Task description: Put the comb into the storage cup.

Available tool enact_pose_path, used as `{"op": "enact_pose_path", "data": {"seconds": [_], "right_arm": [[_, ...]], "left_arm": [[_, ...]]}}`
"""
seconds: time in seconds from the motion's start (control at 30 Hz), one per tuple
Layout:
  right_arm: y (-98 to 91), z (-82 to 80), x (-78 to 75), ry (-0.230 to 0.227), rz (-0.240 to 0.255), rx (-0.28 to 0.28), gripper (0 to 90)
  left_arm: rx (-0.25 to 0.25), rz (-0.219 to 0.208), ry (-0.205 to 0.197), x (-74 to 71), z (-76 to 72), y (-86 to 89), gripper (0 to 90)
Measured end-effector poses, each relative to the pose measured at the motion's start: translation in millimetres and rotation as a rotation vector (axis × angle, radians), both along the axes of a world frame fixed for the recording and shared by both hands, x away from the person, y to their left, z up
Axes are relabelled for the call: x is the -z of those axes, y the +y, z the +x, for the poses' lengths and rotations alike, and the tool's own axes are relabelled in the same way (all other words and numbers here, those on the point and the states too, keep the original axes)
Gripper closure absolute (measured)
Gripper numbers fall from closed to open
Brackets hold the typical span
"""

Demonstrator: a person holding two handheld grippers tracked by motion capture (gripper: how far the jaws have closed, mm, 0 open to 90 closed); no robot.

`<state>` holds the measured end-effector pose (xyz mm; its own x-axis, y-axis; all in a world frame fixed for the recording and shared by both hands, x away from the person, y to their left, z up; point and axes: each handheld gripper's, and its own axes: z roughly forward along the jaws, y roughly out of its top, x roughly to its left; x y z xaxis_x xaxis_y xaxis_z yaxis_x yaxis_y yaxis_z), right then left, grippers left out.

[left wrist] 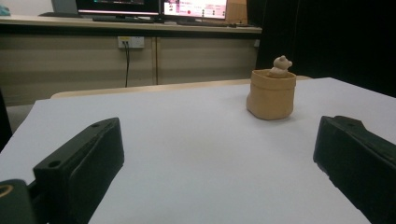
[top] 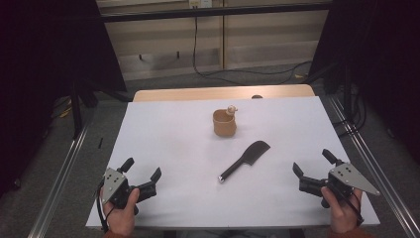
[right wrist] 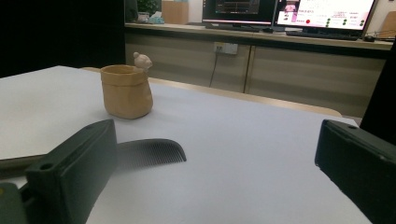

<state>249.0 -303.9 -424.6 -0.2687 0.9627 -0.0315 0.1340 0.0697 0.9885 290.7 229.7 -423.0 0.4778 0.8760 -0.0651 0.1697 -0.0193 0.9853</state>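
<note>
Both grippers rest wide open and empty, left gripper point(top: 144, 177) at seven o'clock, right gripper point(top: 312, 165) at five, likely staged to reach the black comb point(top: 245, 159) lying mid-table, tan cup point(top: 224, 123) at twelve

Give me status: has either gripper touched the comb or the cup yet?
Nothing looks done. The black comb lies flat on the white table, apart from the tan cup. In hand: nothing; left gripper and right gripper sit open near the front edge. All the handling is left.
</note>
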Motion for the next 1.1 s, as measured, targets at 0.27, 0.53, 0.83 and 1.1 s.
{"op": "enact_pose_path", "data": {"seconds": [0.27,0.53,0.83,1.1], "right_arm": [[1.1,1.9,2.4,0.026,0.005,-0.037,0.0],[4.9,4.4,5.6,0.059,0.010,-0.059,0.0],[11.1,7.3,5.2,0.038,0.026,-0.083,0.0],[22.1,9.2,2.6,0.022,0.023,-0.117,0.0]], "left_arm": [[0.017,0.000,-0.001,-0.8,0.2,-3.3,1.9],[0.035,0.003,0.013,0.4,2.4,-3.8,1.9],[0.043,0.015,0.017,1.5,6.2,-5.1,1.9],[0.059,0.018,0.011,0.2,4.0,-5.3,1.9]]}}
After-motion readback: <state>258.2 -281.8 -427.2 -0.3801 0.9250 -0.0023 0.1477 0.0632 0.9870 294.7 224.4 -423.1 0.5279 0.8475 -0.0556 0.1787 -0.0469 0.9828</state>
